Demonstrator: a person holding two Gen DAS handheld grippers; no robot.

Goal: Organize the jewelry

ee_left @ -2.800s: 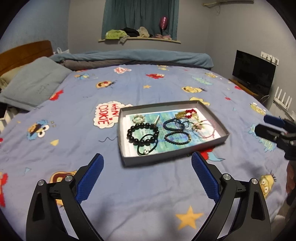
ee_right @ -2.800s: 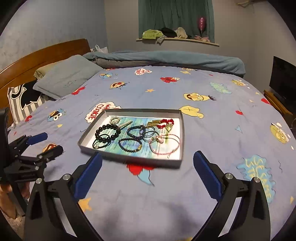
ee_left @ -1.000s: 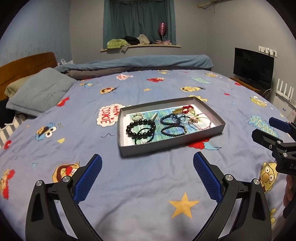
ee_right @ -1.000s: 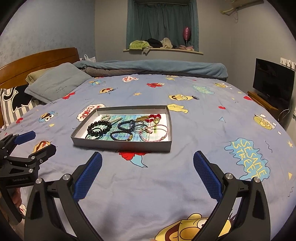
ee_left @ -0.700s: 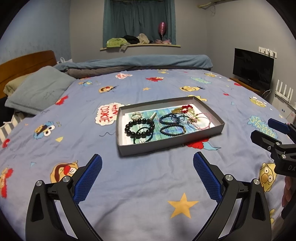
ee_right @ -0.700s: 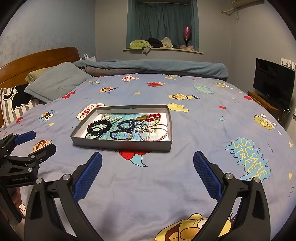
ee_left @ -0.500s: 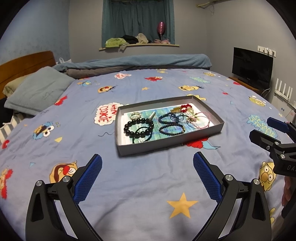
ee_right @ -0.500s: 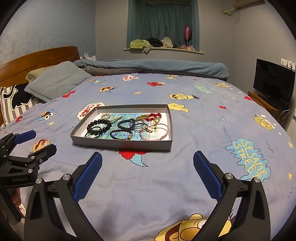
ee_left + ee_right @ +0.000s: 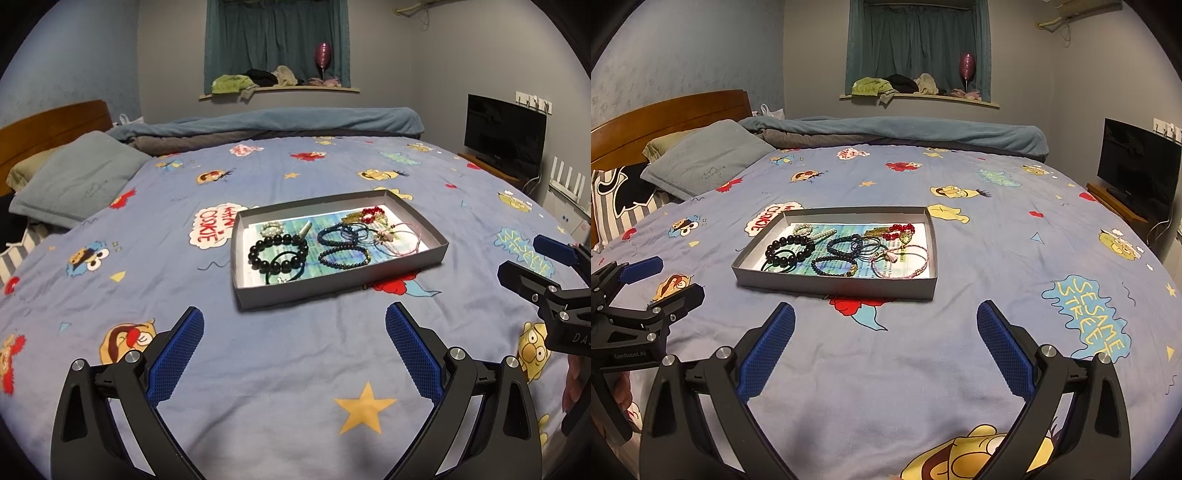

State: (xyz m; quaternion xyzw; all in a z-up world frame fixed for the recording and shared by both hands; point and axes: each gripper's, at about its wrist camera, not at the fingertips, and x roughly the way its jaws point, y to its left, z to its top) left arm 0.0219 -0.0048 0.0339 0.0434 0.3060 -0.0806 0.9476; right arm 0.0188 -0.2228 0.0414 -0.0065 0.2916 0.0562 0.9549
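All the bracelets and beaded jewelry lie loosely overlapping inside the shallow grey cardboard tray, fitting either sorted or awaiting sorting, while the left gripper and right gripper hover near it, jaws wide and empty.

A shallow grey tray is lying flat on the bed, holding all the jewelry on a blue-green printed sheet. A bracelet of large black beads is sitting toward the tray's left end, overlapping a thin black cord loop by the near wall. Two small dark-bead bracelets are resting mid-tray. A red-bead piece is lying at the far right corner, and thin pink cord loops are spreading along the right end.
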